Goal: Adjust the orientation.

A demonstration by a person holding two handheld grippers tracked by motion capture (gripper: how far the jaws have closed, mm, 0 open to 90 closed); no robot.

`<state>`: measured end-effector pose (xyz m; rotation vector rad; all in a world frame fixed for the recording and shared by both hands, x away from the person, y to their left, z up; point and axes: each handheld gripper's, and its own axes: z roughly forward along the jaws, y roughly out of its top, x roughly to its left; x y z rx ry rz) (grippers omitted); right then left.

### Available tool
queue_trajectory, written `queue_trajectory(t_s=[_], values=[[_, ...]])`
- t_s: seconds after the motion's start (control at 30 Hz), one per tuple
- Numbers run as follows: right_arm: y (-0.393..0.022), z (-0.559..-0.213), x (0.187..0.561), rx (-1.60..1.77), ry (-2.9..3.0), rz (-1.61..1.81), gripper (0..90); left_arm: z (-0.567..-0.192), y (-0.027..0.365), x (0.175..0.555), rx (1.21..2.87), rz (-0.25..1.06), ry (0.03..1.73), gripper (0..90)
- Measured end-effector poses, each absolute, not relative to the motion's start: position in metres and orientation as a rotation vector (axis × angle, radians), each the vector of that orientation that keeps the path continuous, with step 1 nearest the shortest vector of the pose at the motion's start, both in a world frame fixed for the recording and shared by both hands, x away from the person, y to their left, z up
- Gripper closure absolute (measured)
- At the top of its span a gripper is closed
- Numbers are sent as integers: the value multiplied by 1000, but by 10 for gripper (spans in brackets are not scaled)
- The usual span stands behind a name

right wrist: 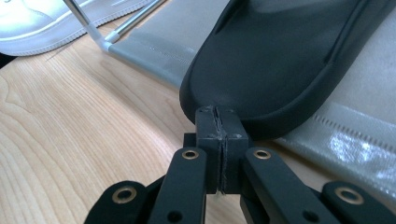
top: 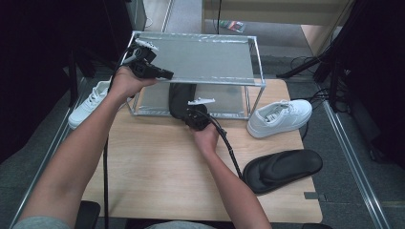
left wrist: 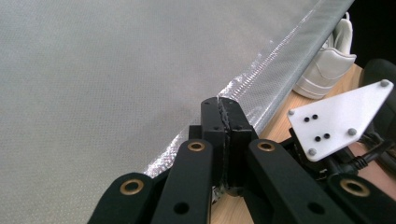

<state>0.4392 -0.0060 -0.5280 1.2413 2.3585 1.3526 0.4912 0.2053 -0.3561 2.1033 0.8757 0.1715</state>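
Right claw (right wrist: 218,122) is clenched, jaws pressed flat together with nothing between them, and its tip butts against the near end of the black slipper (right wrist: 280,60); it pushes rather than grips. Left claw (top: 165,74) is clenched too, empty, resting at the front edge of the rack's top shelf (top: 205,59), at about 11 o'clock from the right hand.

That slipper lies on the rack's lower shelf (top: 229,98), at 12 o'clock from the right claw, its near end overhanging the shelf's front edge toward the table (top: 157,162). Its long axis runs from 6 to 12 o'clock, near end at 6, far end hidden under the top shelf, so whether toe or heel leads I cannot tell.

Risks, as I judge them: a push through a narrow closed tip on a rounded rubber end can slide off to one side, and the slipper would then swing round instead of going straight in. A hard push could drag the light rack back toward 12 o'clock, unless the left claw steadies it. A low tip might catch on the shelf's fabric lip. A second slipper (top: 282,169) at 4 o'clock and a white shoe (top: 279,117) at 2 o'clock lie well apart from the push; another white shoe (top: 88,105) sits at 9 o'clock.
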Motion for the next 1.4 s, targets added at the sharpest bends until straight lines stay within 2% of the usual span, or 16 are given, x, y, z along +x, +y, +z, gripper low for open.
queue_trajectory(t_s=[0.17,0.23,0.27,0.3,0.37,0.4,0.43,0.47,0.6,0.87,1.17,1.4], values=[[-8,-525,436,1235,2402,1343,900,-357,207,491,2085,158,889,892],[-10,-519,431,1208,2417,1348,900,-356,207,491,2078,147,897,823],[-10,-519,431,1208,2417,1348,900,-355,208,492,2070,130,918,823],[-12,-515,428,1175,2423,1358,885,-353,208,492,2064,116,935,767],[-16,-507,423,1157,2451,1394,818,-350,208,489,2084,136,920,720],[-17,-505,421,1147,2455,1409,782,-346,207,486,2084,153,921,671],[-23,-498,413,1119,2472,1451,723,-343,206,483,2080,164,918,568],[-25,-496,411,1108,2480,1451,695,-337,206,476,2071,189,902,530],[-35,-489,400,1039,2520,1480,611,-328,204,462,2086,198,869,441],[-52,-474,377,938,2552,1500,548,-320,195,432,2123,184,833,395],[-76,-463,353,847,2588,1496,547,-331,196,407,2134,137,828,379],[-111,-460,334,830,2559,1517,549,-349,195,383,2142,120,818,371]])
